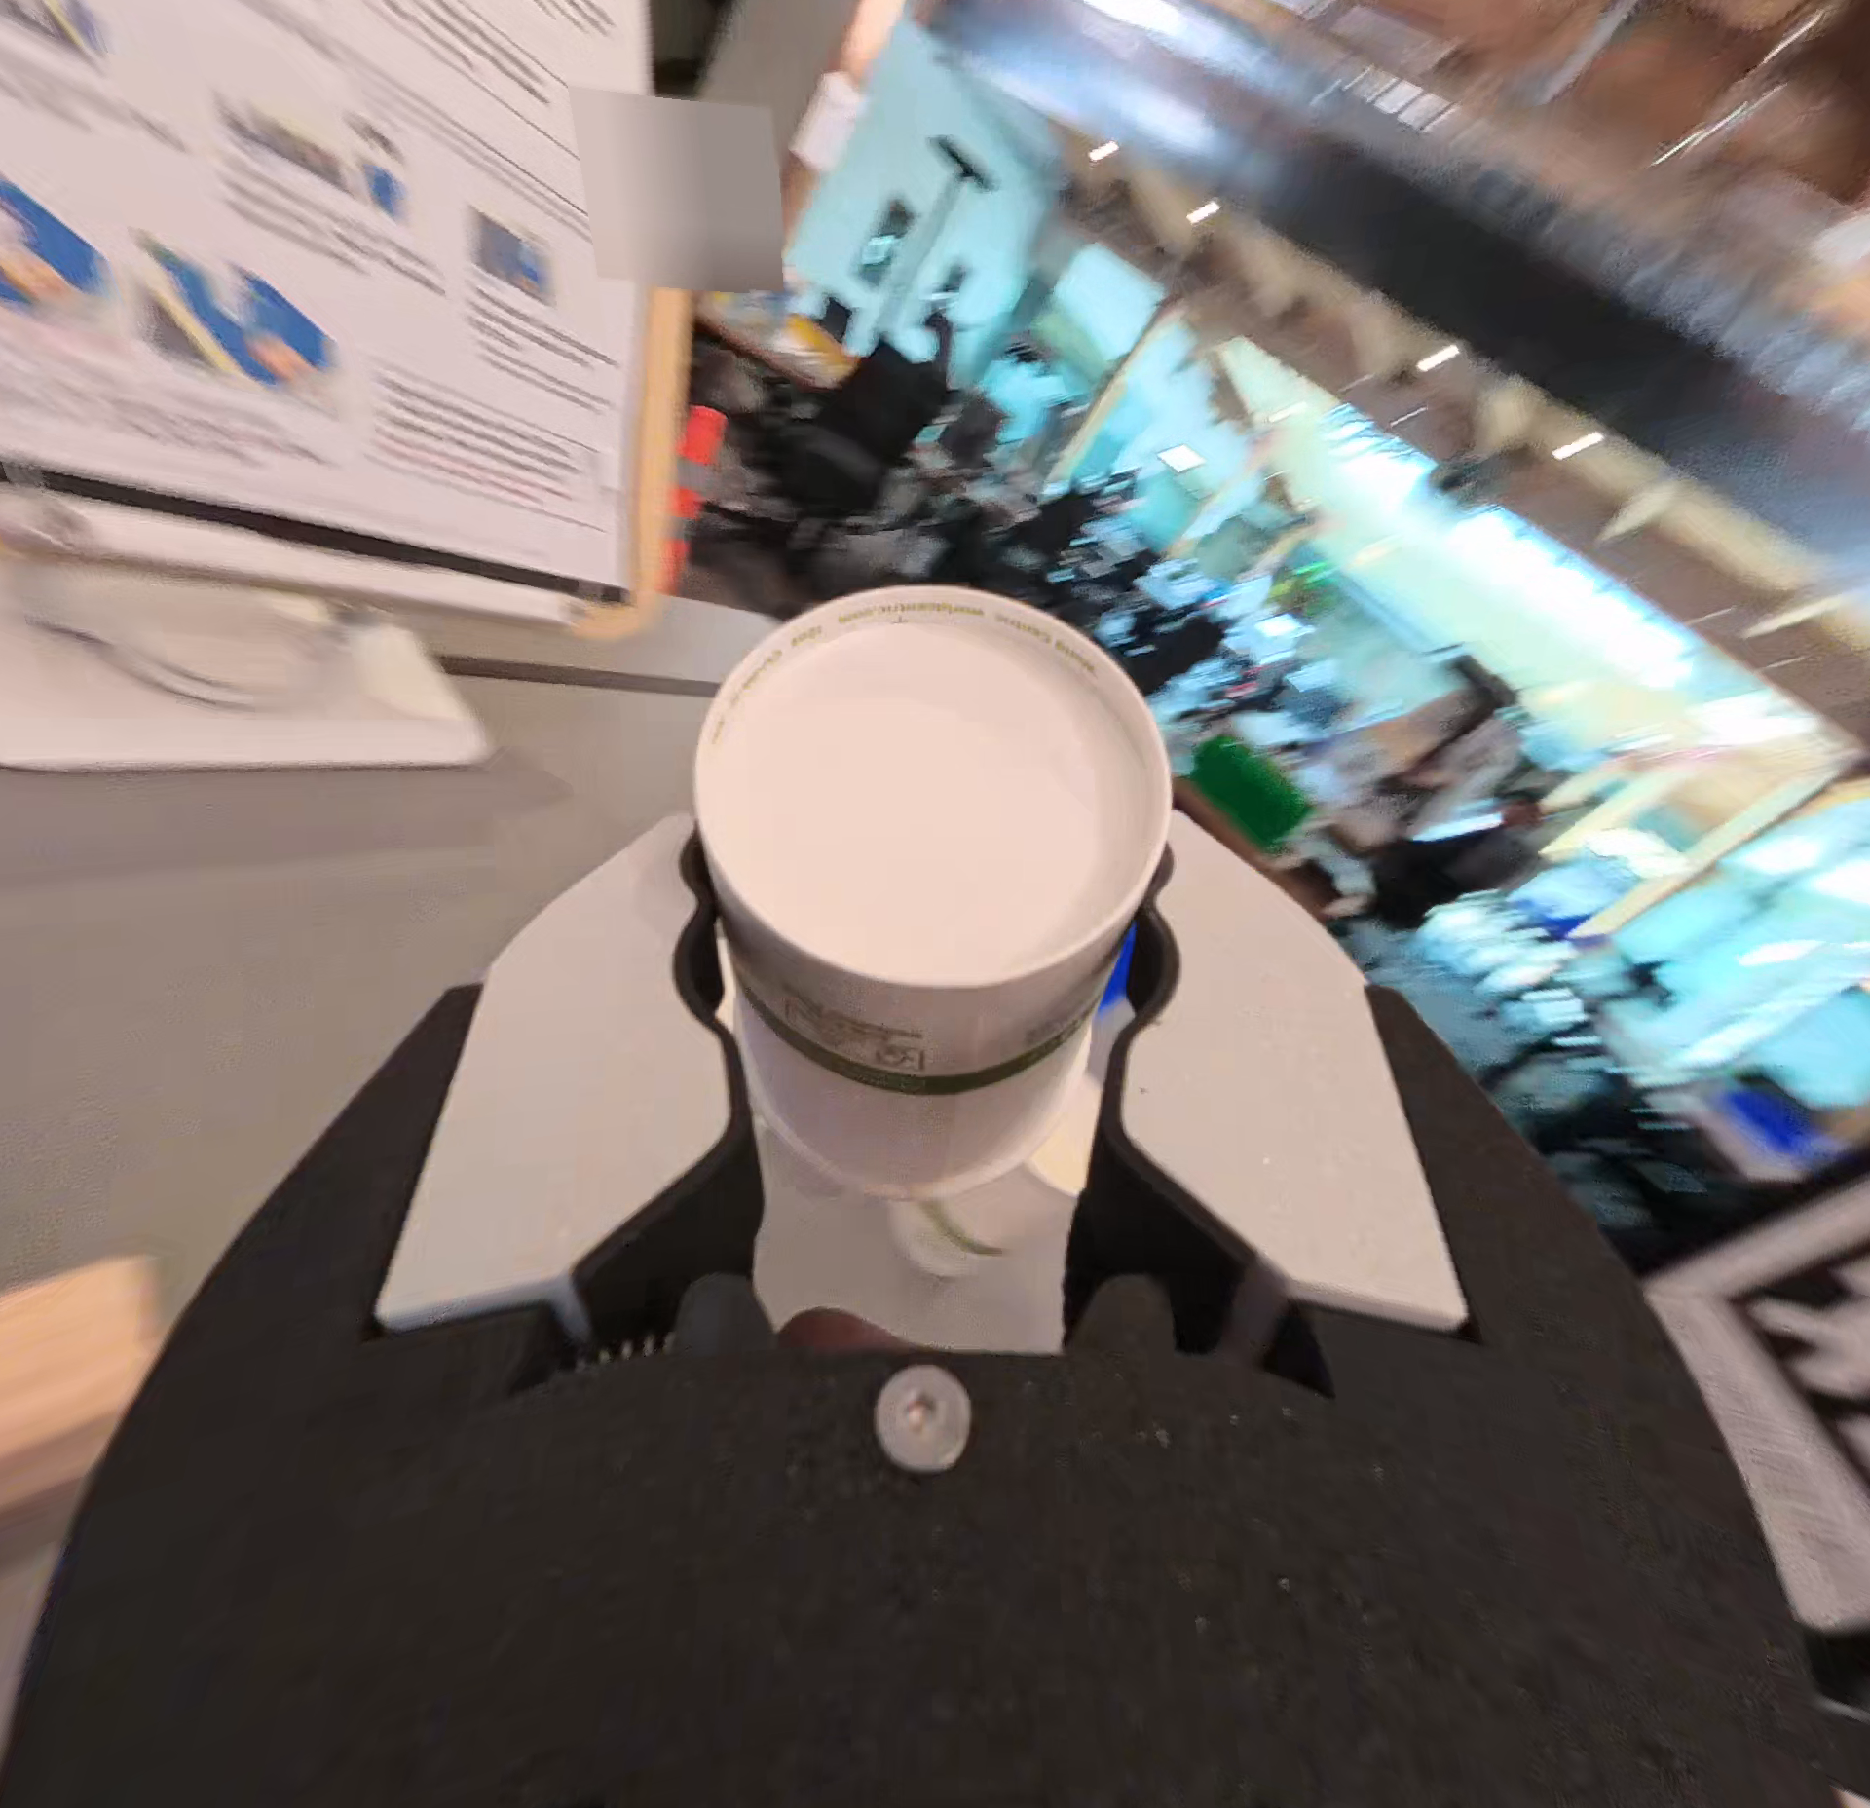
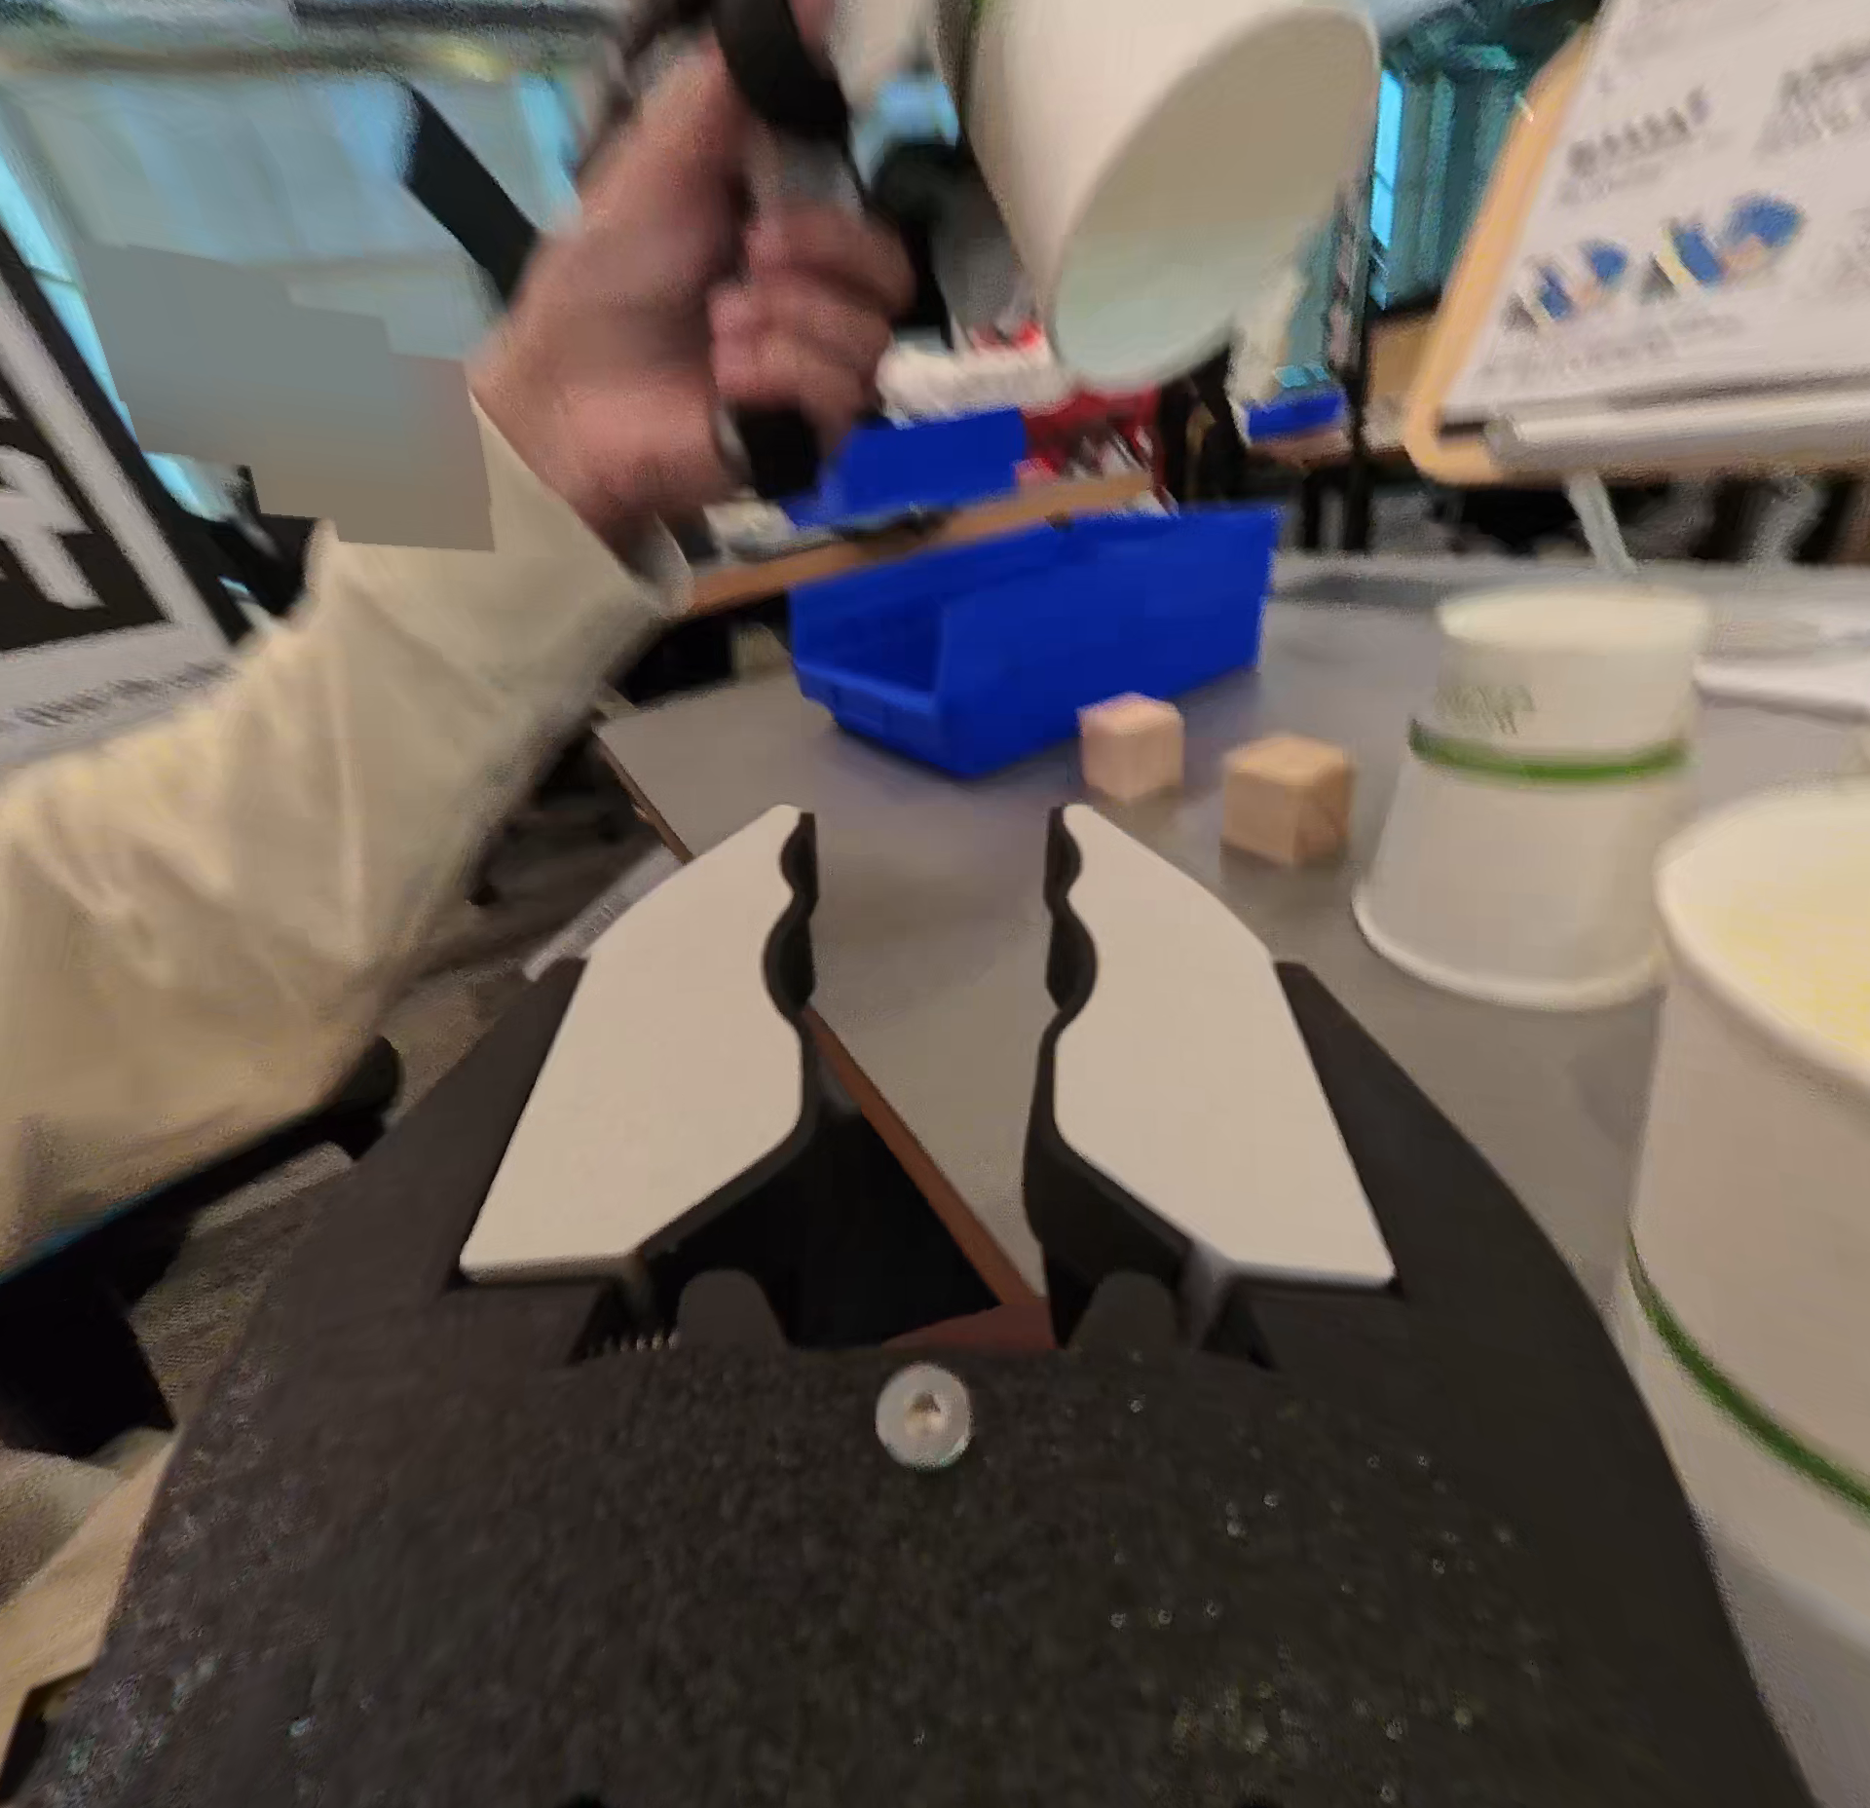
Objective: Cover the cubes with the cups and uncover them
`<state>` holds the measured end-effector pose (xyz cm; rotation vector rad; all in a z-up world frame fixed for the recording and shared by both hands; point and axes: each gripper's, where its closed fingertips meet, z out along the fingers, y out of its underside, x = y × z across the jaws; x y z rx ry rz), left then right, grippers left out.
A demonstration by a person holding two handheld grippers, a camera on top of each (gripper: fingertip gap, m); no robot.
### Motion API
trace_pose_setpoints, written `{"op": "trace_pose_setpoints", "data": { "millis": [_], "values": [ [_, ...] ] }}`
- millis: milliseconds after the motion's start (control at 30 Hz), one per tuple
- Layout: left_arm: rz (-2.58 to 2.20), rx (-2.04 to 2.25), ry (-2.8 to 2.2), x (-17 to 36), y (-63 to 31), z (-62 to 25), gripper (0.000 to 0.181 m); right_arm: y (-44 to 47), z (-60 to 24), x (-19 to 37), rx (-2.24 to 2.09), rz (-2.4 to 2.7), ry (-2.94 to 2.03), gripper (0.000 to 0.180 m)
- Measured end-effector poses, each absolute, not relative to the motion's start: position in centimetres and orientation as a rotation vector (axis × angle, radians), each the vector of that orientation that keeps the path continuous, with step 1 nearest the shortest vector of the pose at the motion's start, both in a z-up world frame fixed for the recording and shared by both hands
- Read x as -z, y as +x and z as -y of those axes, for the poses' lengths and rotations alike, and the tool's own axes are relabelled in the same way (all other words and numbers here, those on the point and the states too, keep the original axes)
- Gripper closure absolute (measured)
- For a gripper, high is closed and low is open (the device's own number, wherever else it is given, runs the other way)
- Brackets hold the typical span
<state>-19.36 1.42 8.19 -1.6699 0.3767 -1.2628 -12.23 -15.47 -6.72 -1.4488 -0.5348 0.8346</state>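
My left gripper is shut on a white paper cup with a green band, its closed bottom toward the camera. In the right wrist view the same cup hangs tilted high above the table in a person's hand. Two wooden cubes sit uncovered on the grey table. An upside-down cup stands to their right, and another cup is at the near right. My right gripper is open and empty, low over the table's front edge.
A blue plastic bin stands behind the cubes. A poster board on a stand is at the back right, and shows in the left wrist view. A cream sleeve fills the left. A busy room lies behind.
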Motion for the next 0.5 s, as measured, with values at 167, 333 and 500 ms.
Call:
{"op": "trace_pose_setpoints", "data": {
  "millis": [167,333,500],
  "values": [
    [-0.339,1.62,-1.578,-6.1,-19.4,2.7,0.102,-13.7,13.4,-0.7,-0.992,0.538,-1.272,0.142],
    [-0.504,1.704,-1.415,-5.7,-20.4,5.0,0.102,-15.7,10.9,-3.3,-1.449,0.48,-1.406,0.13],
    [-0.666,1.676,-1.285,-5.9,-21.3,5.7,0.102,-17.2,10.5,-3.8,-1.945,0.364,-1.443,0.134]
  ]
}}
